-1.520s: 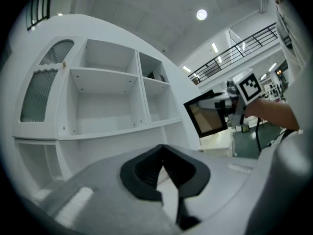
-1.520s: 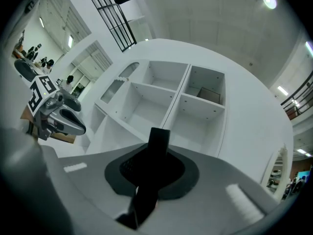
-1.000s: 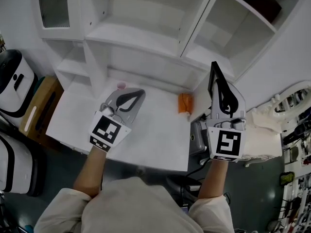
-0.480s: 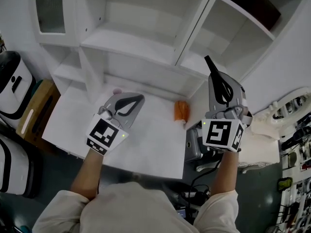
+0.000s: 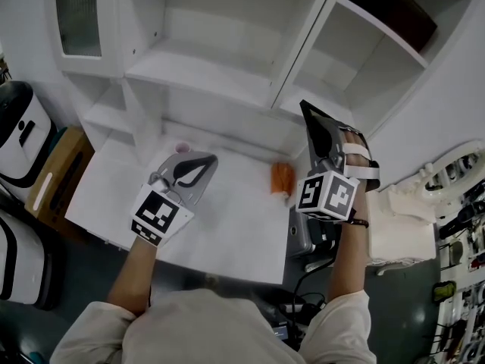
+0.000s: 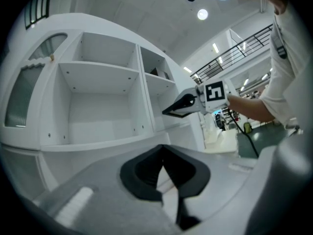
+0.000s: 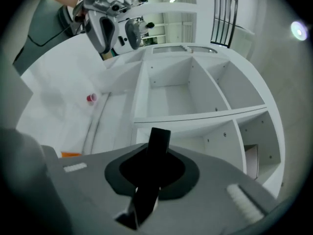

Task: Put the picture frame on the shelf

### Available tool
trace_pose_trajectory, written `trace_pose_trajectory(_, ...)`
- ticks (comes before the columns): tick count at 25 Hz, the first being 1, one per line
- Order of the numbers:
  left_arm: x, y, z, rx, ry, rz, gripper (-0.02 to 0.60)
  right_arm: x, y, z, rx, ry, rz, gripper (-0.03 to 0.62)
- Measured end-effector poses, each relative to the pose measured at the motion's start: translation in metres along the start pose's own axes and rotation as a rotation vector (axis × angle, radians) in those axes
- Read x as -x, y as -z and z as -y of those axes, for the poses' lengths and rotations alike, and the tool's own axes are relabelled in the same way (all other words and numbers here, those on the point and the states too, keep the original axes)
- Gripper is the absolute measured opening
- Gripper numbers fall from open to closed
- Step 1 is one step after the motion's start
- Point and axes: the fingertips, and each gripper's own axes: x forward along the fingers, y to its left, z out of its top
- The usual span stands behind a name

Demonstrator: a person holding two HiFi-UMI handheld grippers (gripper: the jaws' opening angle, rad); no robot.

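Note:
The picture frame (image 5: 306, 115) is a thin black slab, edge-on, pinched in my right gripper (image 5: 324, 139), which is shut on it. In the right gripper view the picture frame (image 7: 159, 140) sticks out past the jaws of the right gripper (image 7: 151, 166) towards the white shelf unit (image 7: 195, 115). The frame hovers in front of the shelf unit's (image 5: 198, 74) lower compartments. My left gripper (image 5: 198, 165) is shut and empty over the white table (image 5: 235, 218). From the left gripper (image 6: 164, 155) I see the right gripper (image 6: 195, 102) and the frame (image 6: 177, 107).
An orange object (image 5: 282, 177) and a small pink cup (image 5: 182, 148) sit at the back of the table. A dark item (image 5: 395, 10) fills an upper right compartment. A white appliance (image 5: 17, 127) and a cardboard box (image 5: 61, 165) stand left; white equipment (image 5: 424, 196) stands right.
My right gripper has swung left and turned, carrying the frame in front of the shelf's middle divider. The left gripper has drifted slightly left.

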Motion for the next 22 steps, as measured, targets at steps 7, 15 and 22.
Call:
trace_pose_trajectory(7,-0.003,0.009,0.002,0.030,-0.007,-0.016,0.002,-0.019,0.004,-0.018,0.076,-0.053,-0.020,0.035)
trace_pose_trajectory(15,-0.015,0.012,0.003,0.034,-0.007,-0.027,0.002,-0.033,0.018,-0.028,0.137,-0.093,-0.038,0.037)
trace_pose_trajectory(22,-0.024,0.016,0.004,0.040,-0.014,-0.040,0.001,-0.045,0.027,-0.032,0.145,-0.118,-0.035,0.038)
